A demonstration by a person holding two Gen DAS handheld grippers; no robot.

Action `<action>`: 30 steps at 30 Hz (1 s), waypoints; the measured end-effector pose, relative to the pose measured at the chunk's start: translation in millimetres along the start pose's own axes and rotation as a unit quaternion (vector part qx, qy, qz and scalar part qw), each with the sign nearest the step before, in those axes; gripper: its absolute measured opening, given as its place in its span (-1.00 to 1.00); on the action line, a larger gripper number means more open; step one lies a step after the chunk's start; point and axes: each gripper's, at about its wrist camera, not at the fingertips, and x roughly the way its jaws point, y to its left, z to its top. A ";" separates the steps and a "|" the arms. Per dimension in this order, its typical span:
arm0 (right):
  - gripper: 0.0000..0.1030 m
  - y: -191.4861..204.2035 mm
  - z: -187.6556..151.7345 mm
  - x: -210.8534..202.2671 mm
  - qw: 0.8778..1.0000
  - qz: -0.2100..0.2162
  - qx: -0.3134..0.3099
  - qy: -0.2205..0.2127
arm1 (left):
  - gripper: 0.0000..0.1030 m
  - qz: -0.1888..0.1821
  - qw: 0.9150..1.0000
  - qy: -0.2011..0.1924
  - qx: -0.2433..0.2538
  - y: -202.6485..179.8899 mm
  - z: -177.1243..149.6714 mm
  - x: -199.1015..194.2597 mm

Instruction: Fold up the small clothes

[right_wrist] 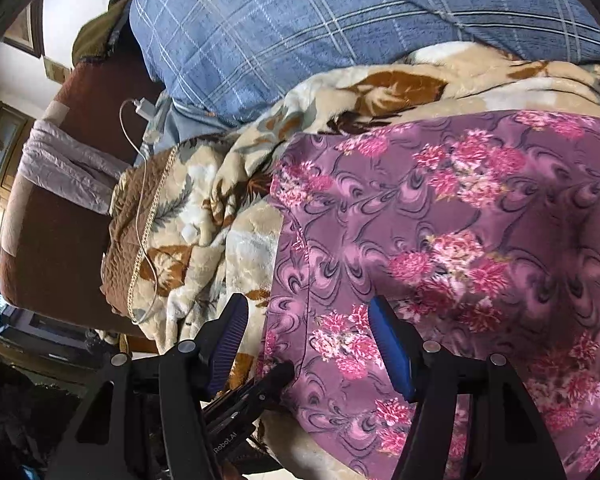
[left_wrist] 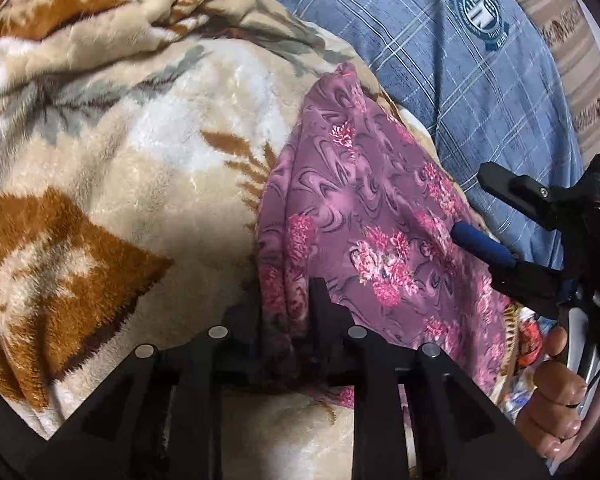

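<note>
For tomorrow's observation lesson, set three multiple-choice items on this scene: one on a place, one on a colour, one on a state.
1. On what does the floral cloth lie?
A. a plush leaf-patterned blanket
B. a wooden floor
C. a metal tray

2. What colour is the cloth's ground?
A. yellow
B. purple
C. white

3. How do the right gripper jaws stand?
A. clamped on a cable
B. shut on nothing
C. open over the cloth's edge

Answers:
1 A, beige and brown blanket shows around the cloth.
2 B, purple with pink flowers.
3 C, the blue pads stand apart, with the cloth's edge running between them.
</note>
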 end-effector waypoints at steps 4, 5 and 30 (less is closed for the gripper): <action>0.26 10.7 8.2 9.7 1.000 -0.007 -0.016 0.022 | -0.81 -0.013 1.000 -0.013 0.003 -3.2 -2.2 -6.9; 0.26 13.1 11.1 12.3 0.999 -0.009 -0.019 0.026 | -0.82 -0.017 1.000 -0.019 0.005 -4.2 -2.7 -9.8; 0.07 82.2 50.4 158.6 0.931 -0.279 -0.185 0.148 | -0.84 -0.068 0.997 -0.038 -0.003 -13.8 -0.1 -33.1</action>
